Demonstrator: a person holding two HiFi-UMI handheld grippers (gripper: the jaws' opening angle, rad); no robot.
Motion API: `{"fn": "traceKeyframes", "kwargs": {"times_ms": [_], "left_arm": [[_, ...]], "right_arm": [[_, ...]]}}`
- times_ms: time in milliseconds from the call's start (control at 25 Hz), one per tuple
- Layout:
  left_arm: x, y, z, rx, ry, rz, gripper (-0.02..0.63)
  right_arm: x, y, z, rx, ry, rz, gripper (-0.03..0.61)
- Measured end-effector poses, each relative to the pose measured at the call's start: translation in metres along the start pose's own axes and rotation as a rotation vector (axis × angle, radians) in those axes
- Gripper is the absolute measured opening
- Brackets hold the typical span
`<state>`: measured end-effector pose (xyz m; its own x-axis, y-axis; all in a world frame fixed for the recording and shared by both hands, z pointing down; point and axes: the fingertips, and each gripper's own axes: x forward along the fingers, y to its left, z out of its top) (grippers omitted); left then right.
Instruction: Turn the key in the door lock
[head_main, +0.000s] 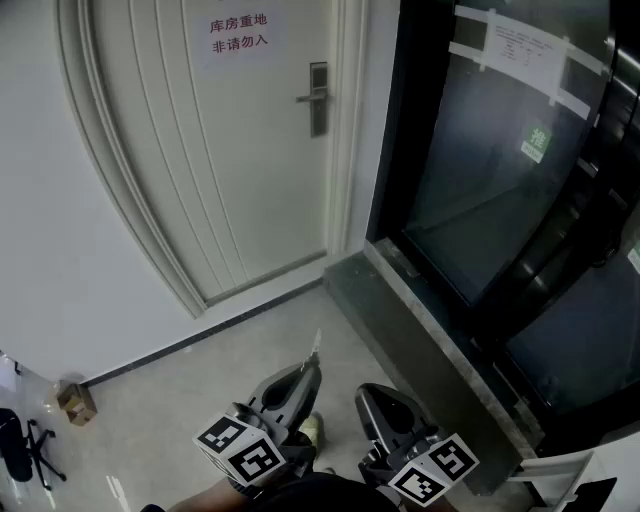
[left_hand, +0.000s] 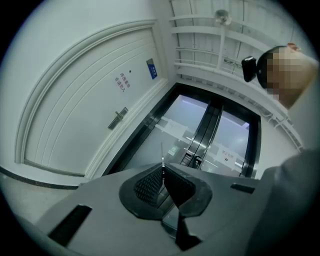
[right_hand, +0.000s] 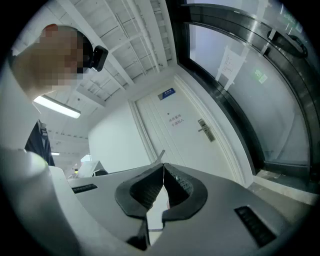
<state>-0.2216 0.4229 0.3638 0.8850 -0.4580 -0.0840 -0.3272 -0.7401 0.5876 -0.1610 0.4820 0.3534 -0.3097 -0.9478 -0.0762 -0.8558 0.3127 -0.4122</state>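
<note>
The white door (head_main: 230, 150) stands shut ahead of me, several steps away. Its metal lock plate and lever handle (head_main: 318, 98) sit on the door's right edge, and show small in the left gripper view (left_hand: 118, 119) and the right gripper view (right_hand: 205, 130). My left gripper (head_main: 313, 363) is low in the head view, jaws shut on a thin key (head_main: 316, 345) whose blade (left_hand: 162, 152) sticks out past the tips. My right gripper (head_main: 373, 393) hangs beside it with its jaws shut (right_hand: 163, 165). A thin grey sliver shows at its tips; I cannot tell whether it is held.
A sign with red characters (head_main: 238, 35) is stuck high on the door. Dark glass sliding doors (head_main: 500, 150) fill the right, with a grey stone threshold (head_main: 420, 330) at their foot. A small cardboard box (head_main: 76, 402) lies by the left wall.
</note>
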Motion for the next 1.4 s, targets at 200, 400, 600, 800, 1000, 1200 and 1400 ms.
{"fn": "traceKeyframes", "kwargs": {"times_ms": [200, 400, 600, 800, 1000, 1200, 1400], "left_arm": [[0.047, 0.042, 0.03, 0.011, 0.002, -0.009, 0.008], [0.094, 0.087, 0.055, 0.005, 0.026, -0.028, 0.008], [0.126, 0.124, 0.077, 0.001, 0.027, -0.036, 0.008], [0.155, 0.146, 0.093, -0.01, 0.017, -0.039, 0.008], [0.186, 0.164, 0.1, -0.016, 0.01, -0.026, 0.008], [0.226, 0.181, 0.104, -0.011, -0.007, 0.006, 0.008], [0.276, 0.196, 0.112, -0.028, -0.024, 0.043, 0.008]], "right_arm": [[0.057, -0.033, 0.016, -0.005, -0.01, -0.018, 0.012], [0.119, -0.067, 0.026, -0.004, -0.007, -0.039, 0.012], [0.167, -0.089, 0.037, -0.012, -0.01, -0.046, 0.012], [0.199, -0.108, 0.047, -0.024, -0.004, -0.041, 0.012], [0.222, -0.134, 0.056, -0.024, 0.0, -0.024, 0.012], [0.247, -0.173, 0.066, -0.015, 0.016, 0.015, 0.012], [0.272, -0.215, 0.087, -0.009, 0.04, 0.057, 0.014]]}}
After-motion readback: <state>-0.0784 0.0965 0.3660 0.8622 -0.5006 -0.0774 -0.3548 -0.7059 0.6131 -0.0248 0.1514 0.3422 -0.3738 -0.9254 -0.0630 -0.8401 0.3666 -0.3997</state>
